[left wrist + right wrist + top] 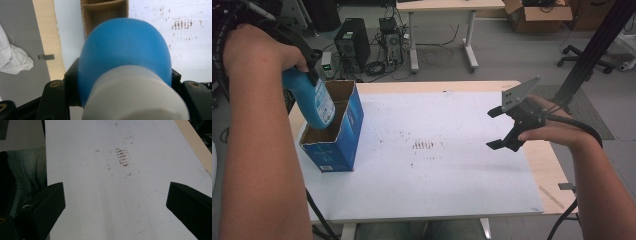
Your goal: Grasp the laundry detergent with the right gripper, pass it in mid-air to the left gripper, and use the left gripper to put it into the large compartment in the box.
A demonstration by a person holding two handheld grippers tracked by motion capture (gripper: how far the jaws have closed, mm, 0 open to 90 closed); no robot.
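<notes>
While my left hand-held gripper (307, 67) hangs over the far left corner of the surface (452, 170), it is clamped on a blue bottle (312, 100), gripping it near the white cap (135, 95) with the rounded bottom pointing down and away from me. In the high view the bottle is tilted, its lower end dipping into the open top of a blue cardboard box (337, 142) that stands upright on the left part of the surface; I cannot tell whether the bottle touches the box's inner walls. In the left gripper view the bottle (125, 50) bulges between my two black jaws, and beyond it I see the brown inside of the box (105, 12) with a cardboard divider across it. A white sheet (437, 190) covers most of the surface, with pale wood showing along its edges. My right hand-held gripper (499, 128) is held above the right side of the surface, well apart from the box and bottle, its jaws spread wide with nothing between them. In the right gripper view those jaws frame the bare white sheet (100, 207) and a patch of small brown marks (122, 157); the same marks (424, 145) sit near the middle of the sheet in the high view, between the box and my right hand (552, 127).
</notes>
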